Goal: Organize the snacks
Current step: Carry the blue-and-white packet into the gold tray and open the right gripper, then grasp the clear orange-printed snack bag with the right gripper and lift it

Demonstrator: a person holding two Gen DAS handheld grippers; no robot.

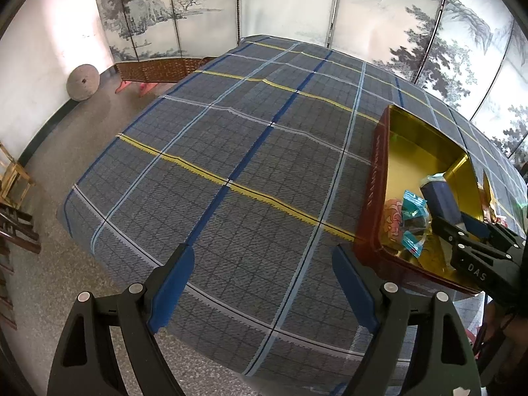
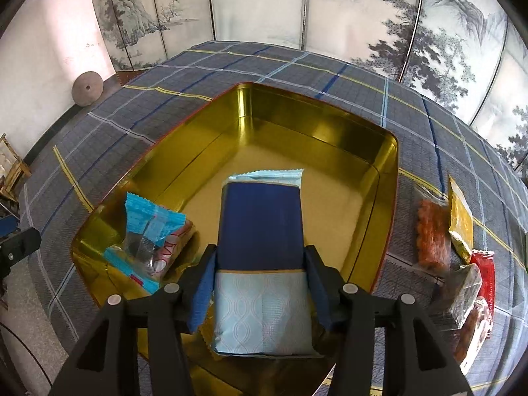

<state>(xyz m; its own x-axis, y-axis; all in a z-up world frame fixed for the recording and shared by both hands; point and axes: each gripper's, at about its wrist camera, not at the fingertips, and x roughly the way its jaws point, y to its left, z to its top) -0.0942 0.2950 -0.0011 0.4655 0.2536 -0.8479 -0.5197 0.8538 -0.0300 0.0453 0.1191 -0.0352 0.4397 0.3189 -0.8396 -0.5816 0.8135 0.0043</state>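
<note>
While the left gripper (image 1: pixel 260 283) hangs over the grey plaid tablecloth (image 1: pixel 231 151) near its front edge, its blue-padded fingers (image 1: pixel 171 283) are spread wide with nothing between them. Over to its right sits the gold-lined rectangular tin (image 1: pixel 373 178) with dark red outer walls, resting on the cloth. At the tin's near left corner lie two small wrapped snacks: a turquoise-and-clear wrapper (image 2: pixel 150 231) lies on top of a pink-patterned one (image 2: pixel 176 246). Centre stage now, and the right gripper (image 2: pixel 260 280) is clamped on a long packet with a dark navy upper part and a pale blue wave-patterned lower part (image 2: pixel 262 264), one blue pad pressed to each long side. That packet points into the tin, over the gold floor, its crimped far end reaching roughly mid-tin; whether it touches the floor, I cannot tell. Further right, outside the tin on the cloth, a cluster of snacks waits: an orange-brown bar in clear wrap (image 2: pixel 432 241), a gold foil sachet (image 2: pixel 460 221) just beside it, and a red wrapper (image 2: pixel 485 274) at the edge.
</note>
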